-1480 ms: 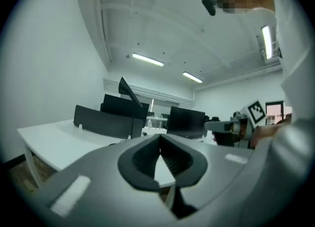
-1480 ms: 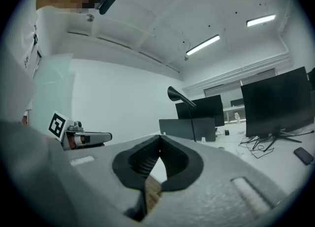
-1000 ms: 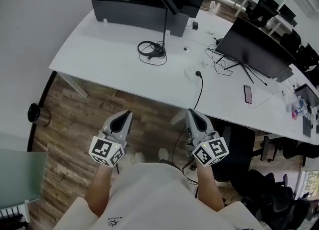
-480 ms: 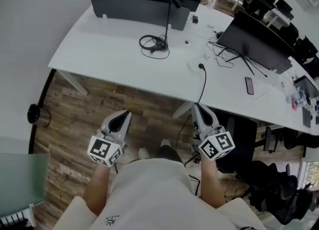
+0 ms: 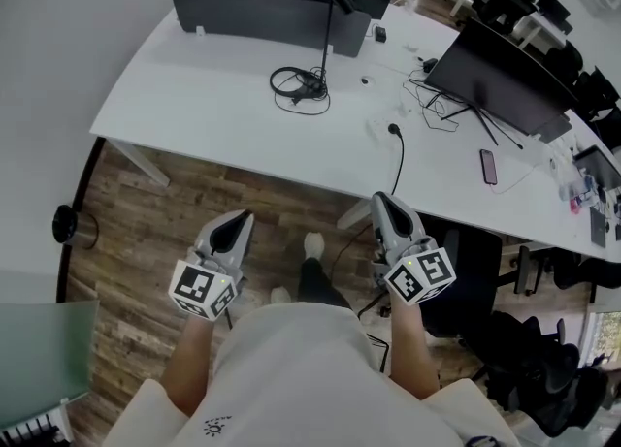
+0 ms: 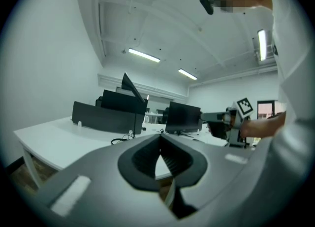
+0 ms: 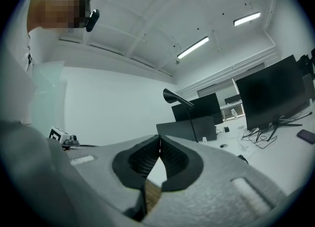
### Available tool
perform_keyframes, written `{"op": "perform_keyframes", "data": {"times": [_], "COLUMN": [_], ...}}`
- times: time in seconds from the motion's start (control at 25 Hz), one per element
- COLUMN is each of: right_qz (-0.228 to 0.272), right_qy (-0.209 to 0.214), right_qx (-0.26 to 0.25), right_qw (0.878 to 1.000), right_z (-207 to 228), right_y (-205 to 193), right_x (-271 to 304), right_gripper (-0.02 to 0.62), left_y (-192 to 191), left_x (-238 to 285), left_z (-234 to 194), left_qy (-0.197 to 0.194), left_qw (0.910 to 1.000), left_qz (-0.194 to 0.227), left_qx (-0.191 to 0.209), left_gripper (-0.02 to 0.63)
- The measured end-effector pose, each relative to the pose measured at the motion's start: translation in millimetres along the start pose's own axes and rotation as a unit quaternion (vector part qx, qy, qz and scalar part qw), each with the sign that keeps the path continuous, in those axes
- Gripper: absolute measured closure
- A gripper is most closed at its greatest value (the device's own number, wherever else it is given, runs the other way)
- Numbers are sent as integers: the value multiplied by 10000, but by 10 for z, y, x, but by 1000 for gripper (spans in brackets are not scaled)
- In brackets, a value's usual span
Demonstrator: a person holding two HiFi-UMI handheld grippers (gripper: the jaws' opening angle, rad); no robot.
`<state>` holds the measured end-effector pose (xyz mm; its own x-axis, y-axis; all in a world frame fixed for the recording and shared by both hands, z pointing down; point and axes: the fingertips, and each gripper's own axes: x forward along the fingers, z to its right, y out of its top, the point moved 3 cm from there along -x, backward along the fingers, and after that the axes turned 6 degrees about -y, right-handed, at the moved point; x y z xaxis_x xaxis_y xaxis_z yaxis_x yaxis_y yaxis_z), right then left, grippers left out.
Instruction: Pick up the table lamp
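Note:
The table lamp [image 5: 327,43] stands on the white table [image 5: 194,96]. It has a thin black stem, an angled black arm running out of the top of the head view, and a coil of black cable [image 5: 299,84] at its foot. Its head [image 7: 173,96] shows in the right gripper view, and it also shows as the lamp [image 6: 132,86] in the left gripper view. My left gripper [image 5: 237,223] and right gripper [image 5: 381,205] are held over the wooden floor, short of the table's near edge. Both are shut and empty. Their jaws meet in the left gripper [image 6: 160,140] and the right gripper [image 7: 159,140] views.
A dark divider panel [image 5: 262,16] stands behind the lamp. A monitor [image 5: 500,81] with tangled cables, a phone [image 5: 488,167] and a plugged black cord [image 5: 393,149] lie to the right. A black chair [image 5: 471,280] stands beside my right gripper. A round metal object [image 5: 70,226] sits on the floor at the left.
The person has stepped towards the table, and a shoe now shows ahead between the grippers. The left gripper has edged forward slightly. Both grippers stay shut and empty.

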<state>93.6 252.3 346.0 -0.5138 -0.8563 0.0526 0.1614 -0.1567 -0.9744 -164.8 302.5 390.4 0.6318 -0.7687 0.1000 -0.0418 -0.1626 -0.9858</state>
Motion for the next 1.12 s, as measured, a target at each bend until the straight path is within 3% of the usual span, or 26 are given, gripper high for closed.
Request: {"op": "perform_keyframes", "data": {"times": [0.36,0.68,1.12], "right_qz": [22,-194,-274], "right_qy": [107,366,625], "right_qx": [258,-118,-27], "right_qw": [9996,9991,9977], "right_z": [569,1042,1464], "right_y": [91,185,274], "right_x": [688,1417,1912], "right_gripper": [594,594,594], "left_y": [109,234,333], "left_x": [775,1560,2182], "left_z": [-412,-765,-941], "left_qy": [-25,-33,11], "left_qw": [10000,9999,9999], "left_qz": [-51,-101,-133], "left_qx": [-7,17,-84], "left_gripper": [617,617,617]}}
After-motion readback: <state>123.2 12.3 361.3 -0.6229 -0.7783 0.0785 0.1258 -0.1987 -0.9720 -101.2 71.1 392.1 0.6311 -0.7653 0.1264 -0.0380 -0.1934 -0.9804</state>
